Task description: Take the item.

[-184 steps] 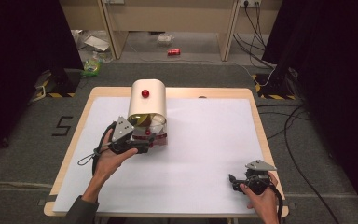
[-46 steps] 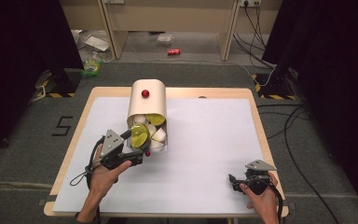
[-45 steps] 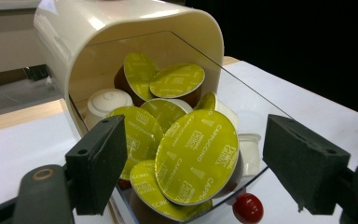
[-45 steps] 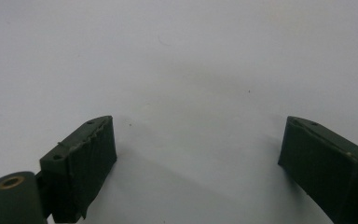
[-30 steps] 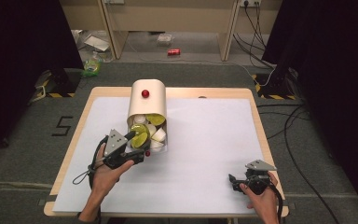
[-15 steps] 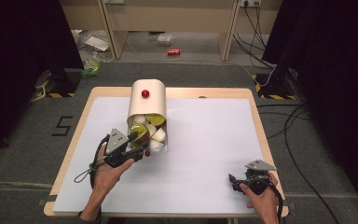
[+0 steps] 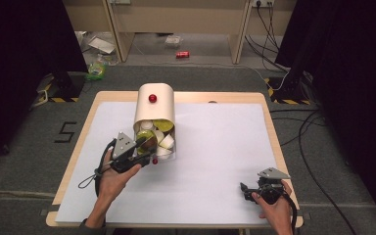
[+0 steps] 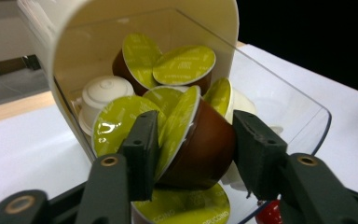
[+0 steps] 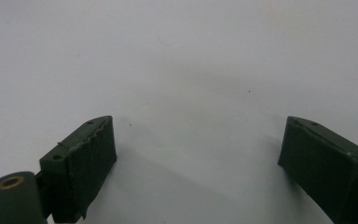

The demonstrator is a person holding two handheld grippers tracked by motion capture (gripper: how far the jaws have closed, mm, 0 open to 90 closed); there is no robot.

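A cream capsule dispenser (image 7: 154, 105) lies on the white table, its clear drawer (image 8: 298, 116) pulled out toward me and full of coffee capsules. My left gripper (image 7: 144, 147) reaches into the drawer's mouth. Its jaws have just been closing, and in the left gripper view the left gripper (image 8: 191, 126) now presses on a brown capsule with a green lid (image 8: 200, 149), one pad on the lid's rim and the other on the cup's side. My right gripper (image 7: 247, 188) rests near the table's front right edge; in the right gripper view the right gripper (image 9: 196, 140) stands open over bare table.
Other green-lidded capsules and a white capsule (image 8: 105, 93) crowd the drawer around the held one. A red knob (image 7: 152, 98) sits on the dispenser's top and another red knob (image 8: 268, 214) on the drawer's front. The white table top (image 7: 215, 147) spreads to the right.
My left gripper has moved a little forward into the drawer's mouth, and its jaws have narrowed around the brown capsule. The right hand has not moved.
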